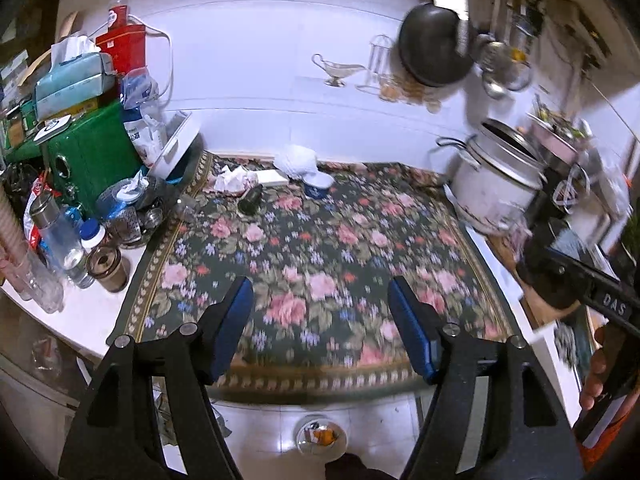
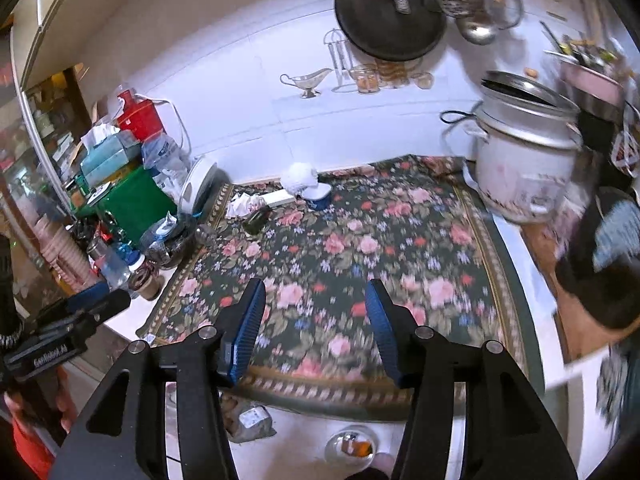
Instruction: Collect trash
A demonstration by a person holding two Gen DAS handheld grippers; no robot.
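Far beyond open jaws, crumpled tissue [image 1: 234,179].

White letters "DAS" stand on the right gripper [image 1: 612,304] body, seen from the left wrist. The left gripper [image 2: 52,354] carries blurred white lettering, possibly "GenRobot.AI".

A floral cloth [image 1: 320,264] covers the middle of the tabletop [image 1: 92,312]. Off the cloth's right edge stands a white rice cooker [image 1: 496,188], lid ajar, and above it a black wok [image 1: 434,46] hangs against the white wall [image 1: 248,60] beside ladles and strainers [image 1: 500,68]. Off the cloth's left edge sits a green box [image 1: 96,152], carrying a tissue box [image 1: 72,80], with a red tin [image 1: 122,46] behind. Near the cloth's left border stand plastic bottles [image 1: 60,236] and a brown jar [image 1: 108,268].
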